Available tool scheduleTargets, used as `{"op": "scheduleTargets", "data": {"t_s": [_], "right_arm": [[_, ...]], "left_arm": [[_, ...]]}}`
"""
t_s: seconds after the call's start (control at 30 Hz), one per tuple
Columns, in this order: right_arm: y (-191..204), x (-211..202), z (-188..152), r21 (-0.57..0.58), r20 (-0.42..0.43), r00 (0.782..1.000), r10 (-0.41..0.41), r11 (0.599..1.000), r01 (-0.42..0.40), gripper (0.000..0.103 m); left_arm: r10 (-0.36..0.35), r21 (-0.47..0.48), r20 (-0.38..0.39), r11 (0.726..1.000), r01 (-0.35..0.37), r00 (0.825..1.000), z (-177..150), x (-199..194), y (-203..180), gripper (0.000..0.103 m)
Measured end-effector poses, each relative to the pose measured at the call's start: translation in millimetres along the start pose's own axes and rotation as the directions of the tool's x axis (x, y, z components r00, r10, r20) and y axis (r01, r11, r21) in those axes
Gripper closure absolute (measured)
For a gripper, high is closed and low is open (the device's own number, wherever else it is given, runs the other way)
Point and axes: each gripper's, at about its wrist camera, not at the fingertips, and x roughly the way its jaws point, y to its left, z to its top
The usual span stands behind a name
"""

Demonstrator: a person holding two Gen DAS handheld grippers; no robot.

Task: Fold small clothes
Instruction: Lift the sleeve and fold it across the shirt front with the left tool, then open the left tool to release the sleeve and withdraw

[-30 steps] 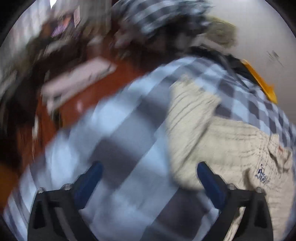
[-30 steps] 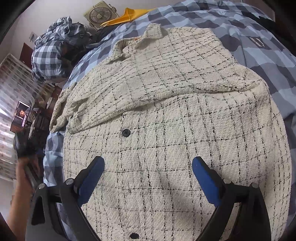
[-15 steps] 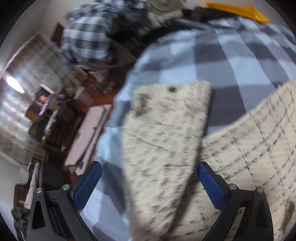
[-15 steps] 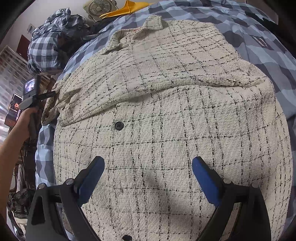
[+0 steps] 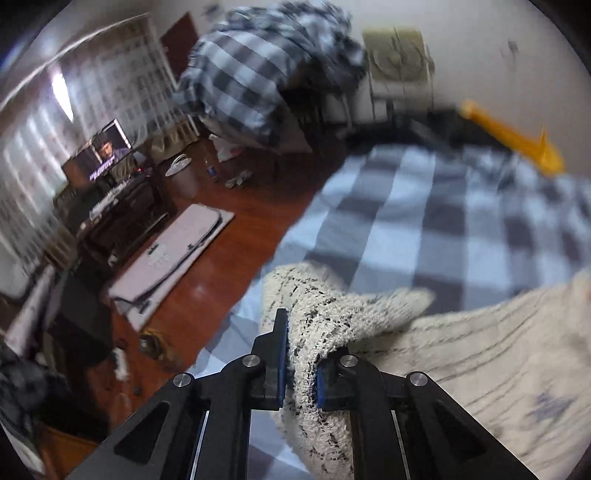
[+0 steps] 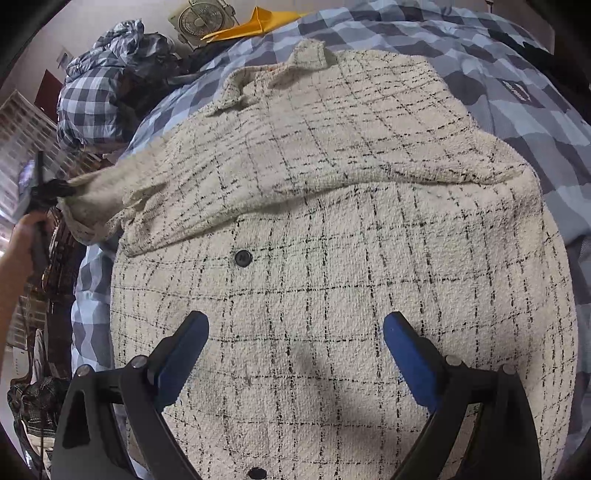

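A: Left gripper?
B: Its fingers have just clamped the sleeve of the cream black-checked woven shirt, at nine o'clock on the blue checked bed.
A: Right gripper?
B: Fingers spread wide, empty, above the shirt.

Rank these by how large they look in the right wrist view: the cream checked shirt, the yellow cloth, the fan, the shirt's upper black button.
1. Cream checked shirt, filling most of the view.
2. Yellow cloth and fan: similar, both far off and partly cut, so unranked.
3. Black button, smallest despite being nearer.
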Motion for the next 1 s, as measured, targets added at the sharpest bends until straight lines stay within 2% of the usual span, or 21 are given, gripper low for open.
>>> {"op": "scheduleTargets", "data": {"t_s": [0.07,0.1,0.17,0.23,0.3,0.33,0.37,0.4,0.43,0.47,0.5,0.53,0.57,0.6,0.67,0.77,0.8,0.9,0.93,1.0], "right_arm": [[-4.2,-3.7,1.2,0.025,0.007,1.000,0.016,1.000,-0.016,0.009],[-5.7,-5.3,1.8,0.036,0.009,1.000,0.024,0.999,-0.024,0.009],[-9.7,-9.8,3.1,0.060,0.020,0.999,0.042,0.997,-0.044,0.009],[-15.0,-15.3,4.3,0.083,0.036,0.998,0.053,0.995,-0.056,0.009],[-22.8,-20.4,6.4,0.112,0.054,0.997,0.058,0.992,-0.064,0.009],[-25.9,-21.8,7.0,0.124,0.060,0.996,0.061,0.990,-0.068,0.009],[-31.7,-23.9,8.3,0.147,0.069,0.996,0.064,0.986,-0.074,0.009],[-37.3,-25.6,9.9,0.169,0.075,0.995,0.067,0.982,-0.079,0.009],[-40.7,-26.6,11.0,0.185,0.078,0.994,0.070,0.979,-0.083,0.009],[-48.1,-28.4,12.2,0.213,0.086,0.994,0.073,0.973,-0.090,0.009],[-53.4,-29.5,12.6,0.235,0.092,0.993,0.073,0.968,-0.093,0.009],[-59.9,-31.8,13.6,0.261,0.100,0.992,0.072,0.961,-0.096,0.009],[-66.6,-34.7,13.8,0.285,0.110,0.991,0.070,0.953,-0.099,0.009],[-70.6,-37.0,13.5,0.302,0.117,0.991,0.067,0.948,-0.100,0.009],[-79.6,-41.3,13.8,0.338,0.128,0.990,0.058,0.936,-0.099,0.009],[-89.3,-45.8,13.5,0.382,0.140,0.989,0.043,0.920,-0.094,0.009],[-91.4,-47.5,12.2,0.390,0.140,0.989,0.042,0.916,-0.095,0.009],[-100.4,-53.9,8.2,0.426,0.146,0.989,0.022,0.901,-0.083,0.009],[-104.6,-56.3,6.8,0.434,0.147,0.989,0.016,0.897,-0.079,0.009],[-115.9,-62.5,6.5,0.466,0.157,0.988,0.009,0.881,-0.082,0.009]], "left_arm": [[-0.076,-0.083,0.057,0.993,0.080,0.996,11.0,-34.2,-1.2,0.093],[-0.118,-0.106,0.103,0.986,0.129,0.988,18.1,-56.7,-8.0,0.093],[-0.173,-0.055,0.192,0.981,0.187,0.966,27.3,-92.9,-37.6,0.093],[-0.243,0.081,0.286,0.970,0.229,0.927,27.7,-137.5,-86.9,0.092],[-0.340,0.210,0.338,0.936,0.281,0.878,18.0,-171.1,-130.5,0.092],[-0.439,0.311,0.345,0.887,0.341,0.829,4.5,-194.7,-164.6,0.092],[-0.509,0.367,0.329,0.845,0.389,0.795,-8.1,-208.0,-186.6,0.092],[-0.584,0.414,0.286,0.791,0.451,0.760,-23.4,-220.1,-210.6,0.092],[-0.644,0.447,0.215,0.733,0.512,0.734,-38.5,-225.9,-231.9,0.090],[-0.673,0.459,0.169,0.700,0.547,0.720,-47.8,-226.1,-244.4,0.088],[-0.688,0.461,0.113,0.675,0.576,0.717,-65.0,-225.8,-258.9,0.074],[-0.677,0.445,0.088,0.683,0.579,0.730,-77.8,-224.0,-265.5,0.027],[-0.658,0.423,0.086,0.704,0.571,0.748,-86.0,-223.3,-265.6,0.000],[-0.639,0.384,0.099,0.732,0.563,0.763,-96.9,-221.3,-261.1,0.000],[-0.637,0.335,0.089,0.743,0.580,0.765,-111.2,-219.4,-245.3,0.000],[-0.560,0.316,0.083,0.799,0.511,0.825,-133.5,-219.8,-214.1,0.000],[-0.520,0.320,0.067,0.819,0.476,0.851,-146.7,-222.6,-198.2,0.000],[-0.453,0.337,0.058,0.847,0.410,0.889,-181.1,-240.3,-160.3,0.000],[-0.418,0.348,0.051,0.859,0.377,0.907,-199.9,-245.8,-139.1,0.000],[-0.362,0.326,0.047,0.887,0.328,0.931,-219.9,-257.4,-107.4,0.000]]}}
